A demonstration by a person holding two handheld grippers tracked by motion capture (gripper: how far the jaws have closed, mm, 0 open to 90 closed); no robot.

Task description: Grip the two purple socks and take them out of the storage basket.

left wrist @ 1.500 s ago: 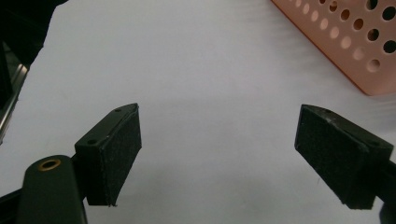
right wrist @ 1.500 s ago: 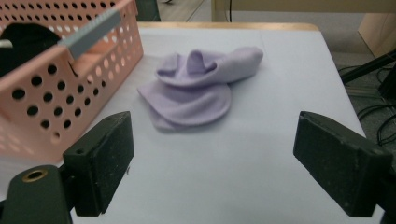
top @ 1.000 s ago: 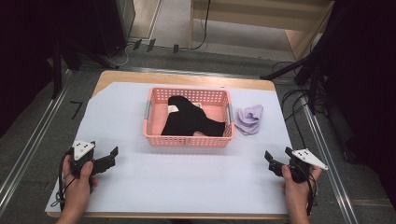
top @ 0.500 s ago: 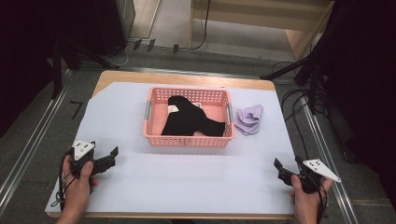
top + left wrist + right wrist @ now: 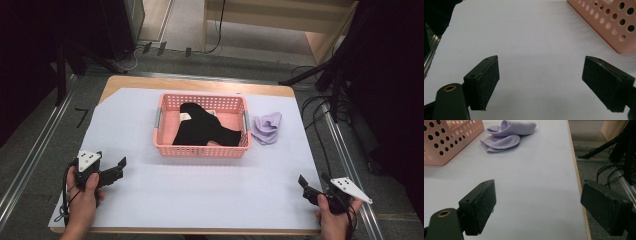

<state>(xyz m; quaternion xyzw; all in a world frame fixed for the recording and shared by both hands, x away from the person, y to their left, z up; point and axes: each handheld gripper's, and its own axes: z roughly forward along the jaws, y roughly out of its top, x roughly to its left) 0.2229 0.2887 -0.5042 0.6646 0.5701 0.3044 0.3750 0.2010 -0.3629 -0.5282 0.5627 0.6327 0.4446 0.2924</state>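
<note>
1. Surface: a wooden counter (image 5: pixel 150 82) covered by a white sheet (image 5: pixel 200 185), standing on grey floor with metal rails along both sides and cables at the right.
2. Basket: a pink perforated plastic basket (image 5: pixel 200 149) sits on the sheet at the centre, toward the far side of the counter. Its corner also appears at the upper right of the left gripper view (image 5: pixel 614 27) and at the upper left of the right gripper view (image 5: pixel 446 142).
3. Basket contents: a black garment (image 5: pixel 202 129) lies inside, spread across the floor of the basket; something white shows beneath it near the far wall.
4. Beside the basket: a crumpled lilac cloth (image 5: pixel 266 127) lies on the sheet just beside the basket's right end, apart from it. The right gripper view shows it folded over itself (image 5: pixel 504 136).
5. Left claw (image 5: pixel 116 169): held in the person's left hand (image 5: pixel 82 192) near the counter's front left corner, well apart from the basket. Jaws spread wide, grasping nothing.
6. Right claw (image 5: pixel 306 186): held in the right hand (image 5: pixel 334 216) at the front right edge of the counter. Jaws released and wide apart, empty; one jaw overhangs the counter edge in the right gripper view.
</note>
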